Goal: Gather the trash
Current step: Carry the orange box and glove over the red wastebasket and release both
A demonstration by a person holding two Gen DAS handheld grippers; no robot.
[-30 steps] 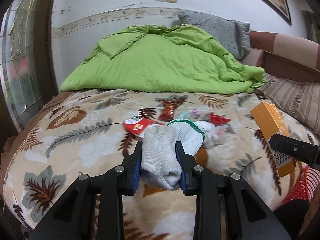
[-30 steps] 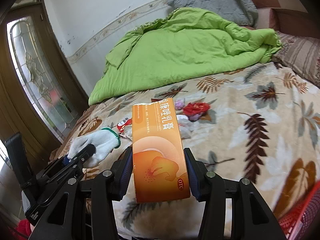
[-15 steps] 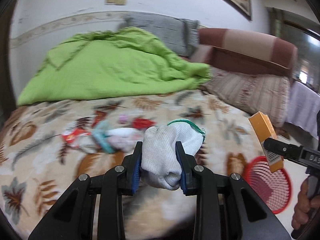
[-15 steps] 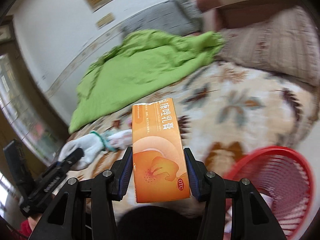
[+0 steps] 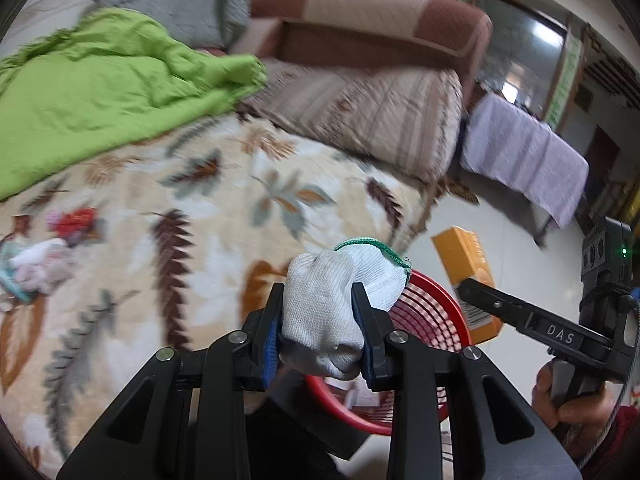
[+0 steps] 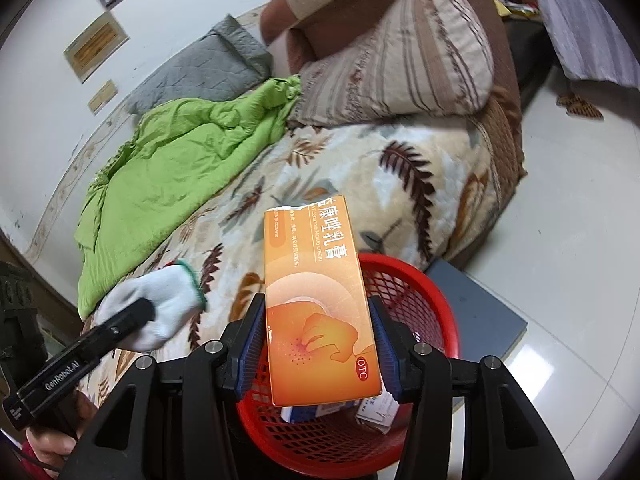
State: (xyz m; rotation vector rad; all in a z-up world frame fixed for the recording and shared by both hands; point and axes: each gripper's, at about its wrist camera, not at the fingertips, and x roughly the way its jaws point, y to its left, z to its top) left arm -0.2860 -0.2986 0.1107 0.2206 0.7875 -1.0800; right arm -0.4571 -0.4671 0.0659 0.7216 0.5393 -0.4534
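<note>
Knit white glove (image 5: 336,304) in left tool (image 5: 318,332), glossy orange carton (image 6: 320,312) over red mesh basket (image 6: 424,304)

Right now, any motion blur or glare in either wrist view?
Left wrist view: the bed cover and far room are smeared by motion, while the white glove stays sharp. Right wrist view: mostly crisp, the orange box readable, glare on the floor tiles.

Leftover trash (image 5: 36,256) on bed (image 5: 224,200) — blurred, unidentifiable.
</note>
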